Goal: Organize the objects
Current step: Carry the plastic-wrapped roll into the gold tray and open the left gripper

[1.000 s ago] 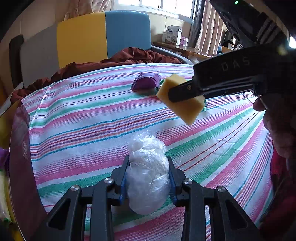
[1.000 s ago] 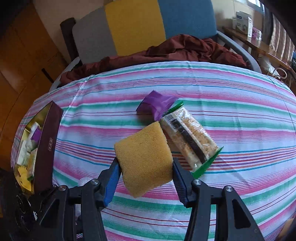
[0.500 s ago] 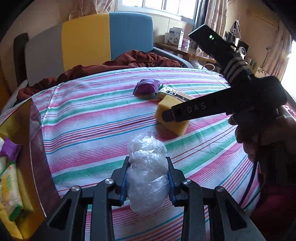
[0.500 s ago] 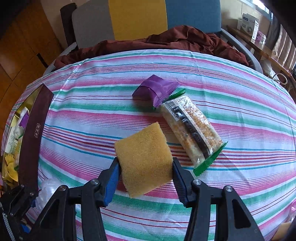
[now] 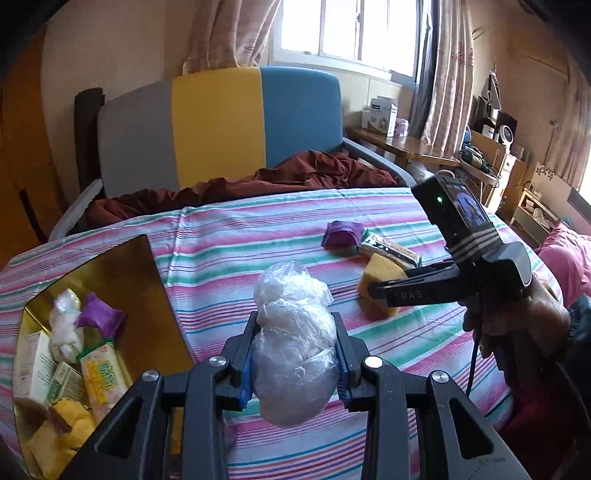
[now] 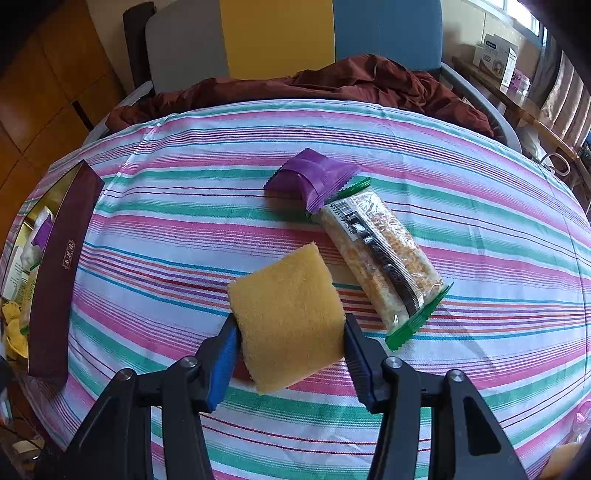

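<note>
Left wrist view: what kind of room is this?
Likely a lived-in home room, perhaps a bedroom or sitting room: a curtained window, a padded chair by the striped tablecloth, cluttered shelves.

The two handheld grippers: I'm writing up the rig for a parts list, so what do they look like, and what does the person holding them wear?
Both the left gripper and right gripper are black, angular frames with silver pivot bolts; each has one blue pad. Seen from the left wrist, the right one bears "DAS" lettering, a black camera block with a green light strapped on by striped bands, and a dark cable. The hand shows a dark cuff.
</note>
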Motion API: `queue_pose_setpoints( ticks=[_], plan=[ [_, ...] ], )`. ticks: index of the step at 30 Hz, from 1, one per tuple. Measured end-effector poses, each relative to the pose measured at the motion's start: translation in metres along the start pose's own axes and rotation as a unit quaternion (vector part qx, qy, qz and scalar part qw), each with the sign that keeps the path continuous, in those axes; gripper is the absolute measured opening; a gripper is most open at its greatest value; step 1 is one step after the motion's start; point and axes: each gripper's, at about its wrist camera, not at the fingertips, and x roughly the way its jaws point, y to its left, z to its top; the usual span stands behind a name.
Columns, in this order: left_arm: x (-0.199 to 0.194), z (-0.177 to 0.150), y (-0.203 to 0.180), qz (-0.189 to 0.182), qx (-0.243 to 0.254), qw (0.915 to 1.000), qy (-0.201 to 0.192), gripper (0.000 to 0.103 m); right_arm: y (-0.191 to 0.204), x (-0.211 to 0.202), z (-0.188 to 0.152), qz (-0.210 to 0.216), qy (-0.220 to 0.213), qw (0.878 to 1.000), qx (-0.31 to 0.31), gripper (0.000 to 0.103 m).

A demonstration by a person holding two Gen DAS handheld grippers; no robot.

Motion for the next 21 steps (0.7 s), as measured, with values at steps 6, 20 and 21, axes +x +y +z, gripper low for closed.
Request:
queue_pose_setpoints(
  ticks=[6, 20, 21],
  plan=[
    [-0.011, 0.001, 0.035, 0.024, -0.030, 0.9992, -0.006, 0.035, 0.002, 0.001, -0.001, -0.007, -0.001, 1.000, -0.004, 0.054],
    [-0.002, -0.015, 0.115, 0.023, -0.142, 0.9884, 0.048, 0.035, 0.008, 0.002, -0.002, -0.025, -0.003, 1.000, -0.014, 0.054],
    [-0.001, -0.016, 0.125, 0.017, -0.162, 0.9851, 0.055, 0.035, 0.009, 0.002, -0.002, -0.026, -0.003, 1.000, -0.015, 0.054]
  ],
)
